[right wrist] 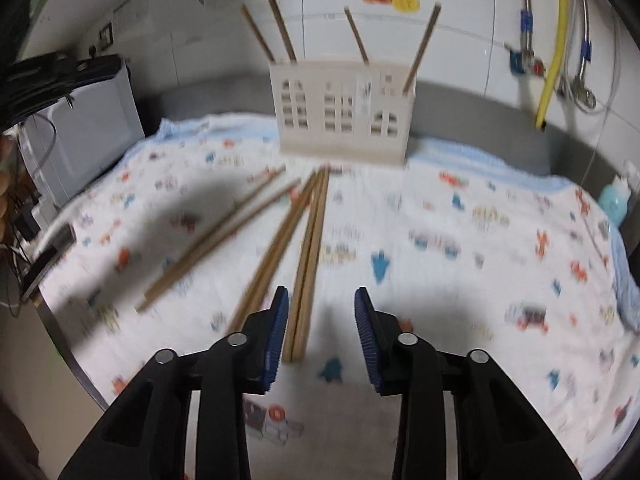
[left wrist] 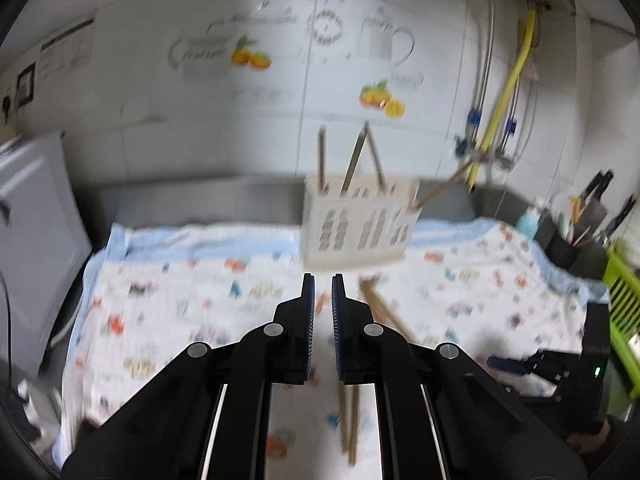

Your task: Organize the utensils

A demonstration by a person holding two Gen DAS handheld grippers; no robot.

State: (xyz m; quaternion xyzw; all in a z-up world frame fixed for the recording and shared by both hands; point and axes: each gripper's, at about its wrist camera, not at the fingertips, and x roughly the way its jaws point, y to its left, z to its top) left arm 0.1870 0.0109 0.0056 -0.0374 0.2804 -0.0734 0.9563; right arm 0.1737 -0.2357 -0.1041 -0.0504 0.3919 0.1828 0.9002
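Observation:
A white slotted utensil holder (left wrist: 356,220) (right wrist: 340,112) stands at the back of a printed cloth (right wrist: 460,220), with several wooden chopsticks (right wrist: 282,28) upright in it. More chopsticks lie loose on the cloth in front of it: one pair (right wrist: 308,248) runs straight toward me, and others (right wrist: 224,232) fan out to the left. My right gripper (right wrist: 322,292) hovers open above the near ends of that straight pair, which lies by its left finger, and grips nothing. My left gripper (left wrist: 323,278) is shut and empty above the cloth, with loose chopsticks (left wrist: 384,308) just right of it.
A white box-like appliance (left wrist: 36,220) stands at the left edge of the counter. At the right are a black pot of tools (left wrist: 568,240), a green rack (left wrist: 624,304) and a teal bottle (right wrist: 616,200). A yellow hose (left wrist: 508,88) and pipes hang on the tiled wall.

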